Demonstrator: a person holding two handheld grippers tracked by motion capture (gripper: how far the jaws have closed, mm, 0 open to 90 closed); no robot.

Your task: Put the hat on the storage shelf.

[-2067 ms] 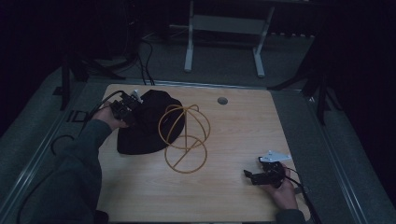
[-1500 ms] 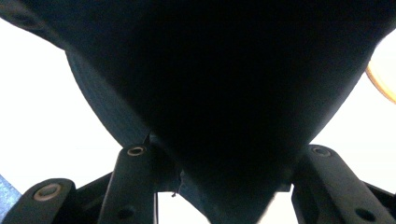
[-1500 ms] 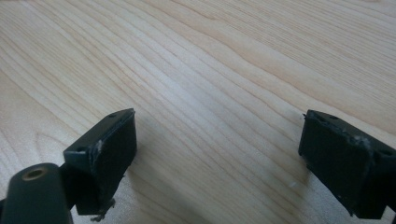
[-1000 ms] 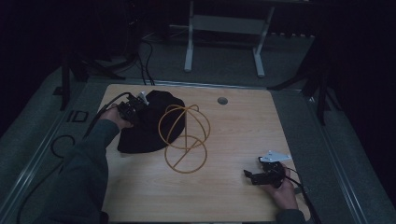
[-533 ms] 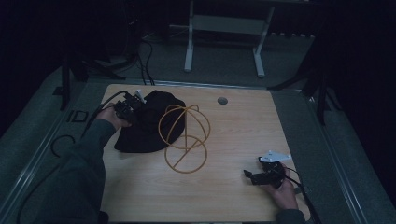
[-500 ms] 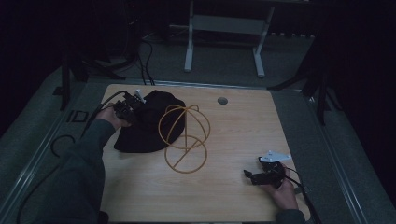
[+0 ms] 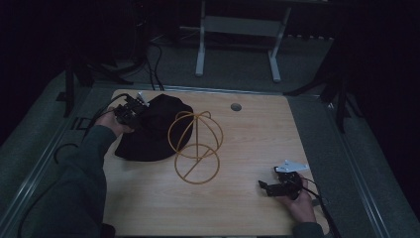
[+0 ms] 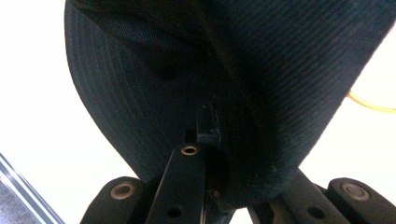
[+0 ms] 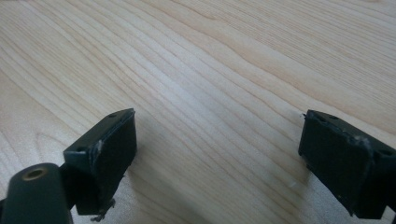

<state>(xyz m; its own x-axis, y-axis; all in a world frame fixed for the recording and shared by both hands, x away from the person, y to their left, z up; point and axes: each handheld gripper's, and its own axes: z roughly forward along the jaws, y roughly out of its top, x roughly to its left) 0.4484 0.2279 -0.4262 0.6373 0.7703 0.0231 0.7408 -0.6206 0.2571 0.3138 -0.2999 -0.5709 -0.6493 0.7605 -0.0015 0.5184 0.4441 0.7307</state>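
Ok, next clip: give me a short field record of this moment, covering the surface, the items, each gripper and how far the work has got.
surface: wooden table
items: black hat; gold wire stand, upright beside the hat
left gripper: shut on the hat's brim, at the hat's far-left edge
right gripper: open, nothing between the jaws, low over bare wood near the front right
progress: hat gripped, not yet on the stand

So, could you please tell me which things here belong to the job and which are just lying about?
In the job:
- black hat, clamped in the left tongs
- wire stand

Lying about:
- right tongs, open, over bare table
- grommet
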